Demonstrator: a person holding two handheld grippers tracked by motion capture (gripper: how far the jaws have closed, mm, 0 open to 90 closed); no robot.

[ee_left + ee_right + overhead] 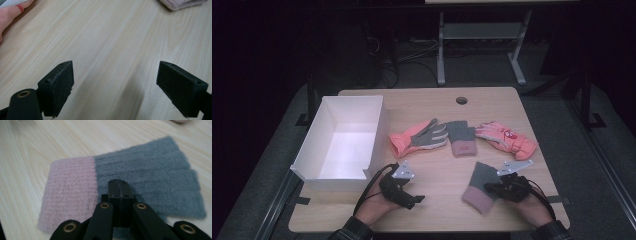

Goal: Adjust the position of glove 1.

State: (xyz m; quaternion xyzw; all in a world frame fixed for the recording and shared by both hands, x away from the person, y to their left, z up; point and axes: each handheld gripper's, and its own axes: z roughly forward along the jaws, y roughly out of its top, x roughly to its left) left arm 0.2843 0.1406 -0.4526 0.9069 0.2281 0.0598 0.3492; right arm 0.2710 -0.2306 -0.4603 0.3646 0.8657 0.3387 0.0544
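Gripping a grey-and-pink knit glove, our right gripper has its jaws pressed fully together, and the gripper view puts them over the glove's edge, right where the grey fabric meets the pink cuff. From the high view, this glove lies flat at the near right of the wooden table, pink cuff toward us, with our right gripper at its right side. Whether the fabric is truly pinched or merely under the shut jaws we cannot tell for certain, though the tips sit right on it.

Over on the other side, our left gripper hangs with its jaws spread wide and bare wood between them, nothing held. In the high view it rests near the table's front edge, just in front of the white box, which stands open at the left of the table.

Further back, three more gloves lie in a row across the middle: a pink glove with a grey palm, then a second grey-and-pink knit glove touching it, then a pink glove with a small print on the right. Behind them there is a round hole in the tabletop.
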